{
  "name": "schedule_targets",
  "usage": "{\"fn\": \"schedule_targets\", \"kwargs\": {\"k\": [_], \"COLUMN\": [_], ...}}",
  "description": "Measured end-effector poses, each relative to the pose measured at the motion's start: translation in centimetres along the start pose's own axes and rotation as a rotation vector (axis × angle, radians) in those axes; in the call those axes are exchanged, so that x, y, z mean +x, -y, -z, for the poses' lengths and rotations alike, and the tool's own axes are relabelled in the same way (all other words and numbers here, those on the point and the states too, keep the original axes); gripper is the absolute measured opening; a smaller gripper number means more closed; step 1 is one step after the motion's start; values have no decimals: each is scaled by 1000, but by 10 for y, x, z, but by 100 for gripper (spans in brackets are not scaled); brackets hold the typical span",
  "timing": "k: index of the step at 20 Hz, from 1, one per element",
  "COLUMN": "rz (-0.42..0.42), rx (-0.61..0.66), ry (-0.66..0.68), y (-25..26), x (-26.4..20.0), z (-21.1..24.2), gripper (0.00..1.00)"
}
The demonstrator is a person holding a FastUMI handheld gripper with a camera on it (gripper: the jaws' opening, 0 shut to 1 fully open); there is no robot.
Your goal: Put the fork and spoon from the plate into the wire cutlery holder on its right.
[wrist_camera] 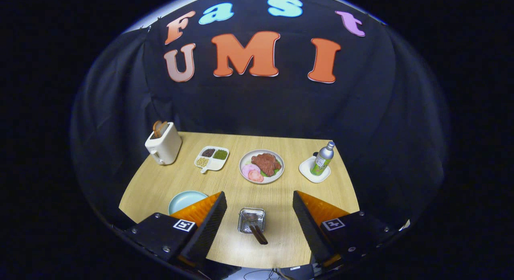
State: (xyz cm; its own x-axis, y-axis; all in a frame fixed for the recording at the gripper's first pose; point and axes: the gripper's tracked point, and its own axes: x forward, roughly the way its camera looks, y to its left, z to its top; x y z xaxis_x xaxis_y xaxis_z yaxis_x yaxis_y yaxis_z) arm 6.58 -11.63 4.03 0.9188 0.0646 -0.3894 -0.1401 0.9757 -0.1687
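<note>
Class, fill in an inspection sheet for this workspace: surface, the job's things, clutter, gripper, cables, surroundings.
Surface: wooden table.
Job's things: wire cutlery holder between the fingers, a dark-handled utensil standing in it; light blue plate partly behind one finger, no cutlery visible on it.
Clutter: toaster with toast, divided snack tray, plate of meat, bottle on a white coaster.
Gripper: open, above the holder, holding nothing.
Cables: thin cable below the table's near edge.
Surroundings: black cloth wall.
</note>
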Motion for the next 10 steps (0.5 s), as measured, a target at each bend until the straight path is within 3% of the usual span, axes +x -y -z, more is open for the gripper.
{"fn": "schedule_targets", "kwargs": {"k": [2,5,10], "rz": [30,45,66], "rx": [1,99,152], "ry": [91,207,280], "y": [12,17,40], "x": [-8,-18,-26], "z": [-7,-20,-22], "gripper": [99,99,99]}}
